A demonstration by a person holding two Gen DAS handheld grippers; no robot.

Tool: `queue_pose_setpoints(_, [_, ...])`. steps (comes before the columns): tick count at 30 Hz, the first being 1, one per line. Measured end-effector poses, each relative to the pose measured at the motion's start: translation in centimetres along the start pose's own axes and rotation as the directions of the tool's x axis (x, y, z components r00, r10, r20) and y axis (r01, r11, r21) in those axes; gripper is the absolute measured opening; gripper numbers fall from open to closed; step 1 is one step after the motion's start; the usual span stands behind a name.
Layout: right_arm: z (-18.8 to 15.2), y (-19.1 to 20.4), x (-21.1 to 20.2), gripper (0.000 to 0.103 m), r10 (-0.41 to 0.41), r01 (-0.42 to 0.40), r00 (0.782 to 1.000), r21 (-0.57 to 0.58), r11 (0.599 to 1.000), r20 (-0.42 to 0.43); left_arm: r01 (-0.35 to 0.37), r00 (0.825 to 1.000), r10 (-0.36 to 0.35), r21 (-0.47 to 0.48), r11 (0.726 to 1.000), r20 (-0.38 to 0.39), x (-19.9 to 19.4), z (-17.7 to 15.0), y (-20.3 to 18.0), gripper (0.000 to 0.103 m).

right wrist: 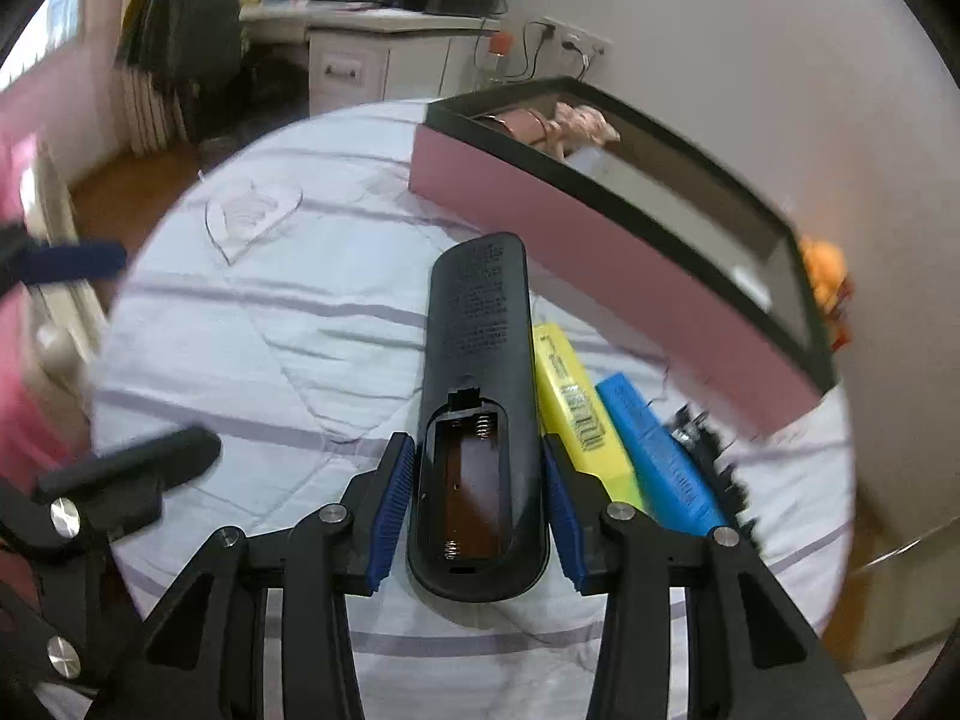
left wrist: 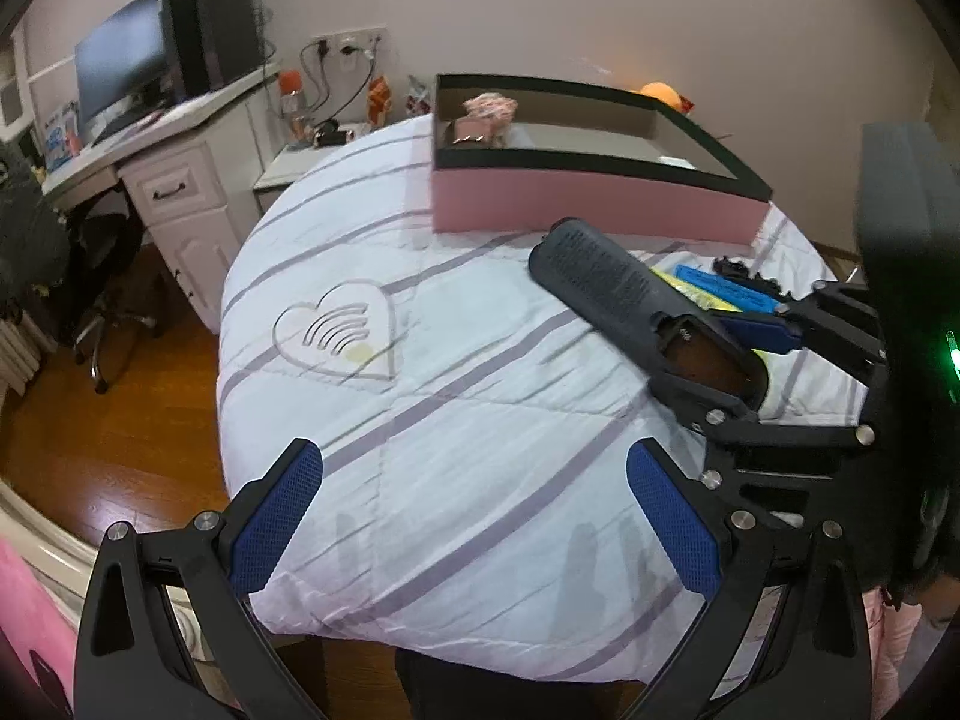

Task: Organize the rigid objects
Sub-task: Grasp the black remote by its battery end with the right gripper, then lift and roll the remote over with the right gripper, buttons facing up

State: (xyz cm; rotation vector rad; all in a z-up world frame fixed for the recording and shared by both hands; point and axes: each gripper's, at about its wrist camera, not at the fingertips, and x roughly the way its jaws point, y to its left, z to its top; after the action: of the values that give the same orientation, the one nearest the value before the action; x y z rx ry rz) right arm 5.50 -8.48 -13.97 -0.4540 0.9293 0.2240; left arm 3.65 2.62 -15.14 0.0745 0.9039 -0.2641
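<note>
Remote control (right wrist: 477,384): black, rigid plastic, lying back-up on the striped bedspread (left wrist: 480,420), battery cover off and the bay empty, so likely light

Right hand-held gripper (right wrist: 480,501): blue pads flank the remote's battery end; they look to be touching its sides, though blur makes firm contact hard to confirm

Left hand-held gripper (left wrist: 474,519): jaws wide, nothing between them, hovering over bare bedspread

Where to hold: across the narrow sides at the battery end; the smooth shell may slip, and the long front end may tip down

Neighbours: yellow box (right wrist: 579,405) and blue box (right wrist: 660,456) just beside the remote

Likely destination: pink box (left wrist: 594,180) behind, open-topped
</note>
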Motion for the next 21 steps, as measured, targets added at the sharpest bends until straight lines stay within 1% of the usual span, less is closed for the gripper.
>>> queue_pose_setpoints(1, [0.1,0.4,-0.1,0.044,-0.009,0.009,1.000,-0.016,1.000,-0.003,-0.003,1.000,0.003,-0.008,1.000,0.002,-0.1,-0.1,0.4,0.102])
queue_pose_setpoints(3, [0.3,0.9,-0.4,0.044,-0.003,0.003,1.000,-0.038,0.999,0.002,-0.004,1.000,0.004,-0.024,1.000,0.001,-0.2,-0.3,1.1,0.102])
queue_pose_setpoints(12, [1.2,2.7,-0.9,0.044,0.065,-0.065,0.998,-0.072,0.995,0.006,-0.011,1.000,0.011,-0.055,0.998,0.005,-0.6,-1.0,2.8,0.102])
queue_pose_setpoints(18, [1.1,2.9,-1.6,0.044,0.094,-0.092,0.995,-0.075,0.993,0.029,0.037,0.999,-0.035,-0.064,0.997,0.025,-0.6,-0.9,3.0,0.102])
queue_pose_setpoints(21, [0.8,2.8,-1.9,0.043,0.073,-0.070,0.996,-0.073,0.995,0.045,0.052,0.998,-0.051,-0.062,0.997,0.029,-0.4,-0.5,2.7,0.102])
